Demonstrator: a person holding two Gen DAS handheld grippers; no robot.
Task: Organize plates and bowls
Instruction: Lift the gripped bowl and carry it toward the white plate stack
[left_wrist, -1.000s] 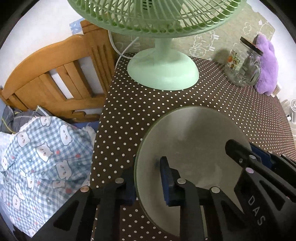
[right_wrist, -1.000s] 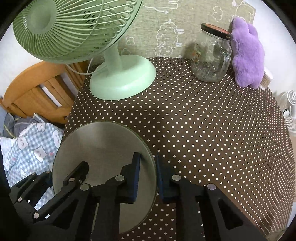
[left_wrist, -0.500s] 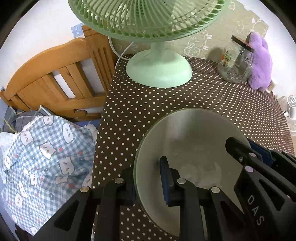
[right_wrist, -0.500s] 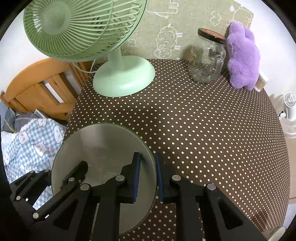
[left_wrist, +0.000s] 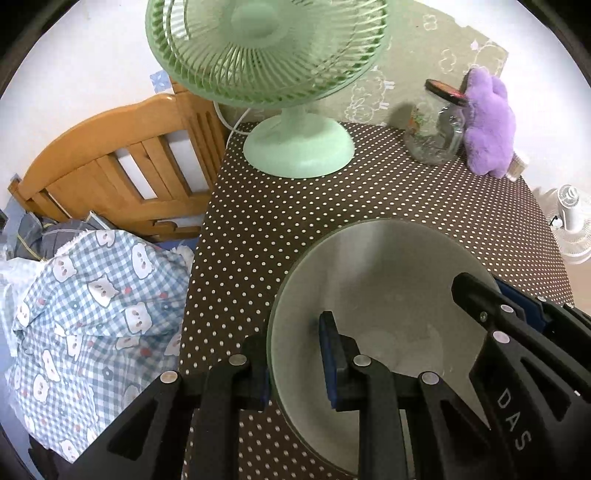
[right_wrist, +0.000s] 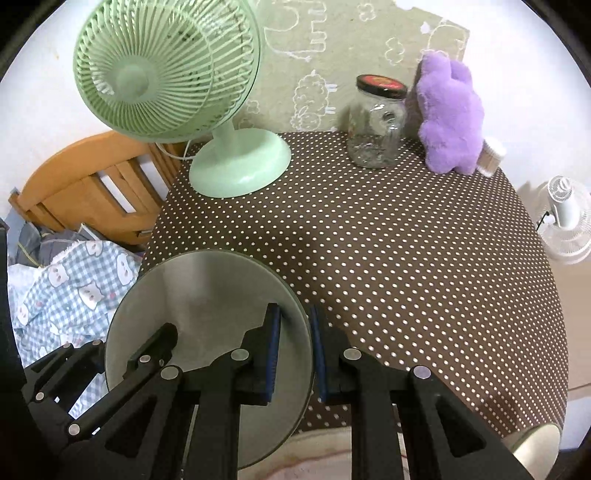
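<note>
Pale green bowl (left_wrist: 388, 280) held in the air over the near left part of the bench (right_wrist: 406, 240), gripped on two sides at once. Left gripper (left_wrist: 295, 358) has its jaws clamped on the bowl's left rim, one blue pad inside the bowl, the other outside against the wall. Right gripper (right_wrist: 295, 350) has its jaws clamped on the opposite rim, same way, one pad inside, one outside. In the right wrist view the bowl (right_wrist: 207, 332) overlaps the bench's near left edge, part of it over the checked blanket (right_wrist: 74, 280); it looks clear of the cloth but the gap under it is hard to judge. Bowl looks empty inside, rim roughly level, opening up. Bench is covered with a brown cloth with white dots. Green desk fan (right_wrist: 170, 70) stands at the far left corner on its round base, white cord trailing behind. Glass jar (right_wrist: 376, 125) with a dark lid stands at the far side, purple plush toy (right_wrist: 450, 114) just beside it on the right, touching or nearly. Wooden bed frame (left_wrist: 110, 166) beside the bench on the left. Small white fan (right_wrist: 565, 221) off the bench at right, on the floor.
</note>
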